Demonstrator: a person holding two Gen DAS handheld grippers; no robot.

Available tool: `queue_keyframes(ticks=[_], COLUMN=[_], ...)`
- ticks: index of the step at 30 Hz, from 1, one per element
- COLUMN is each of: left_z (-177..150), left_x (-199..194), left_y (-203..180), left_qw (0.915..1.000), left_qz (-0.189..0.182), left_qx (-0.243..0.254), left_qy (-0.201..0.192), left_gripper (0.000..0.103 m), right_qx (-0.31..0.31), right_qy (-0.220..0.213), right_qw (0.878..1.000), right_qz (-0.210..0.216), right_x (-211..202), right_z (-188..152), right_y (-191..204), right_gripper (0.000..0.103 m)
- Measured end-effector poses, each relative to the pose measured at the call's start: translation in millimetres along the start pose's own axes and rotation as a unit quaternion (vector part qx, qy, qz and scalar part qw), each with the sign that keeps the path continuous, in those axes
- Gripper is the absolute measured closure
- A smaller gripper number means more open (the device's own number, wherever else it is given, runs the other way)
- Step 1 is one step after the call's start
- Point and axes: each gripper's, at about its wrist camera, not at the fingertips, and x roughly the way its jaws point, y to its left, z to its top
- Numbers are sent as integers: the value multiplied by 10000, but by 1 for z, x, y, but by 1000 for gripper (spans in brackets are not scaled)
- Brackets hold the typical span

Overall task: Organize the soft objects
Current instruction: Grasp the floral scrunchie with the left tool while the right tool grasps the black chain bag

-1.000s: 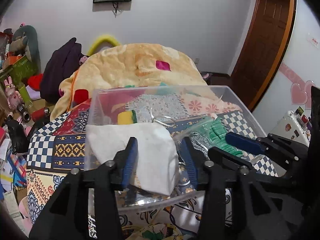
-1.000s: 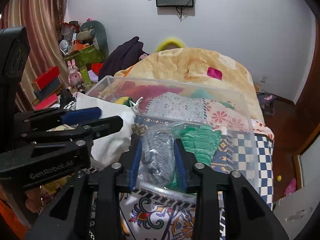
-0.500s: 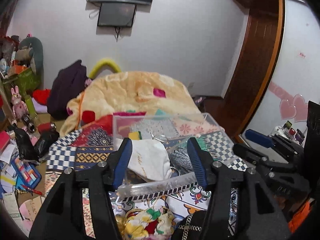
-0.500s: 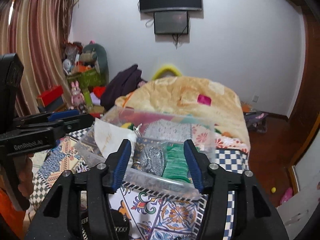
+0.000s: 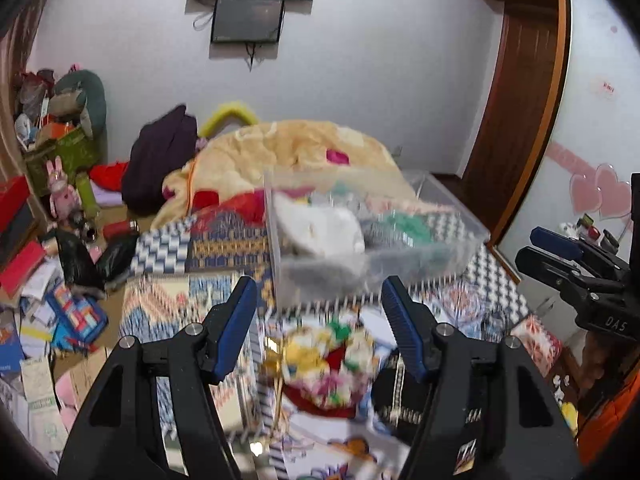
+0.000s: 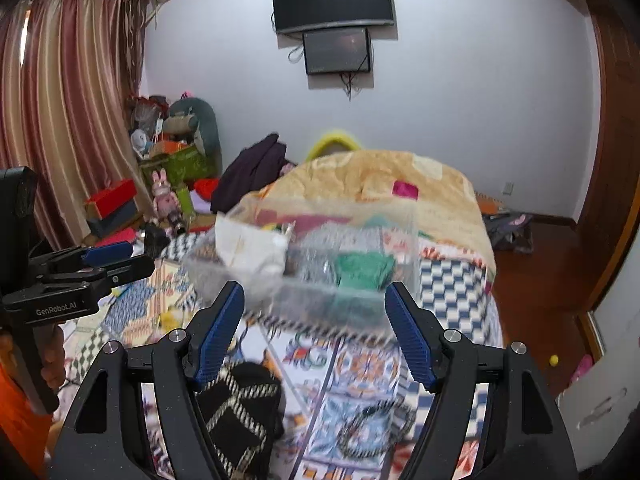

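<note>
A clear plastic bin [image 5: 460,216] [image 6: 408,220] stands on the patterned bed and holds a white cloth [image 5: 320,226] [image 6: 248,244], a grey bagged item [image 6: 316,256] and a green knit piece [image 5: 406,226] [image 6: 362,270]. My left gripper [image 5: 318,320] is open and empty, back from the bin, above a multicoloured soft item [image 5: 332,364]. My right gripper [image 6: 314,330] is open and empty, back from the bin, above a black patterned cloth [image 6: 236,416]. Each gripper shows in the other's view: the right one [image 5: 560,246], the left one [image 6: 108,256].
A peach blanket [image 5: 288,148] is heaped behind the bin. Toys, boxes and papers [image 5: 48,248] crowd the floor on the left. A wooden door [image 5: 516,120] is at the right. The views are motion-blurred.
Both grippers let go of the items in the bin, opened wide, and pulled back and up from it. The white cloth and the grey bag now lie in the bin.
</note>
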Motion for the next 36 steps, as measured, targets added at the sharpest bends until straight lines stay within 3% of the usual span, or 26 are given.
queue_keyframes(ticks=[8,13,17,20,28,36], left_z=[-41,-56,-59,-59,-63,-52], left_x=[17,26,29,34,42,18], left_y=[4,6,1,-1,-1,-7], left_qw=[9983,9959,9961,9964,9957,9986], left_qz=[-42,-197,-182,-93,-158,-155], left_qx=[-280,-523,-491,-436,-451,-293], left_qy=[501,706,709,715,790,406], left_gripper=[39,62,68,71,96,99], right_qx=[-49,-35,-88,-171,-265,-103], right_qy=[668,964,1161,1260,1207,856], right_qw=[9976,9948,9921,9905,9909,9956], right_qz=[148,337,466,523,533,365], right_x=[24,32,37,40,40,27], right_z=[-35,-54,-69,-73,-75,-61], right_y=[14,22,29,34,34,23], right_gripper=[33,33,34,49,85,90])
